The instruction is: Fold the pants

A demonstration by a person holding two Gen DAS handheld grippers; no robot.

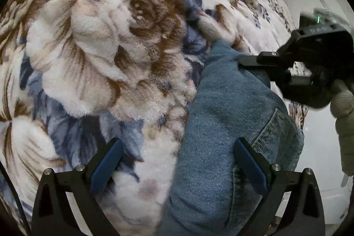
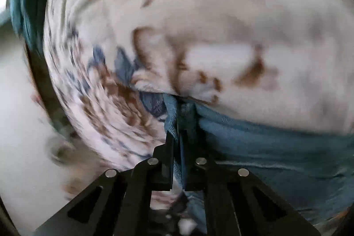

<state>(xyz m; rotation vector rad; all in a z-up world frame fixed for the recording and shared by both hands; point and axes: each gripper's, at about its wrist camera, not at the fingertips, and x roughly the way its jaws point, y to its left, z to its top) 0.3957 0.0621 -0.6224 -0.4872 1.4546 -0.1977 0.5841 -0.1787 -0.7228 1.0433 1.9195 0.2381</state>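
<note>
Blue denim pants (image 1: 227,121) lie on a fluffy floral blanket (image 1: 106,41), at the right of the left wrist view. My left gripper (image 1: 177,149) is open just above the pants' near part, with its right finger over the denim and its left finger over the blanket. My right gripper (image 1: 250,61) reaches in from the right and is shut on the far end of the pants. In the blurred right wrist view the right gripper (image 2: 180,138) pinches a fold of the pants (image 2: 276,147) between its jaws.
The blanket's edge (image 1: 285,14) runs along the upper right, with pale floor (image 1: 318,125) beyond it. A sleeved arm (image 1: 345,116) holds the right gripper. The blanket (image 2: 221,21) fills most of the right wrist view.
</note>
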